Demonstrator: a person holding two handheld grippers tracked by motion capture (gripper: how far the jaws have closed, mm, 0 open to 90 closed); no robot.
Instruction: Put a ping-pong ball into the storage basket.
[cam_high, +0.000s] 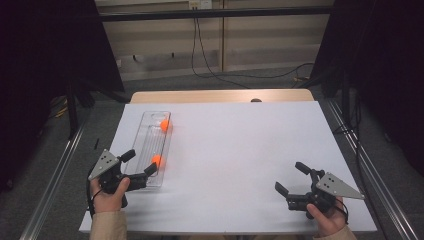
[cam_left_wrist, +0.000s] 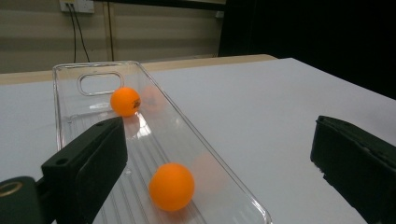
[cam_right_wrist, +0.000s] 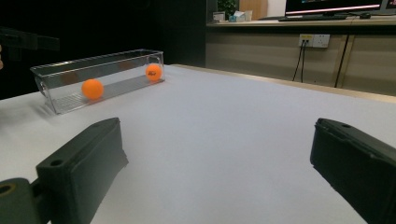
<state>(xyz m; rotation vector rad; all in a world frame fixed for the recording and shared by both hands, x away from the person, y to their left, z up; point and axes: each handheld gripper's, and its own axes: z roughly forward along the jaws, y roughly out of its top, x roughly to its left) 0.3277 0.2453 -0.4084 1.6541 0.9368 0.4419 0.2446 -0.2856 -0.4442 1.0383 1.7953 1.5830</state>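
Note:
A long clear plastic tray (cam_high: 145, 150) (cam_left_wrist: 70, 93) (cam_right_wrist: 51, 70) lies on the left of the white table. Two orange balls rest in it: one near its far end (cam_high: 164, 125) (cam_left_wrist: 125, 101) (cam_right_wrist: 153, 72), one toward its near end (cam_high: 157, 160) (cam_left_wrist: 171, 186) (cam_right_wrist: 92, 88). My left gripper (cam_high: 140, 161) (cam_left_wrist: 219, 163) is open at the tray's near end, one jaw over the tray and the other over the table to its right, nothing held. My right gripper (cam_high: 292, 176) (cam_right_wrist: 219, 163) stands open above the bare table at the front right, nothing between its jaws.
The white table top (cam_high: 240, 150) stretches wide between the tray and my right gripper. A wooden strip (cam_high: 220, 95) edges the far side. Cables (cam_high: 210, 70) trail across the floor beyond, and metal rails (cam_high: 55, 175) run along both sides.

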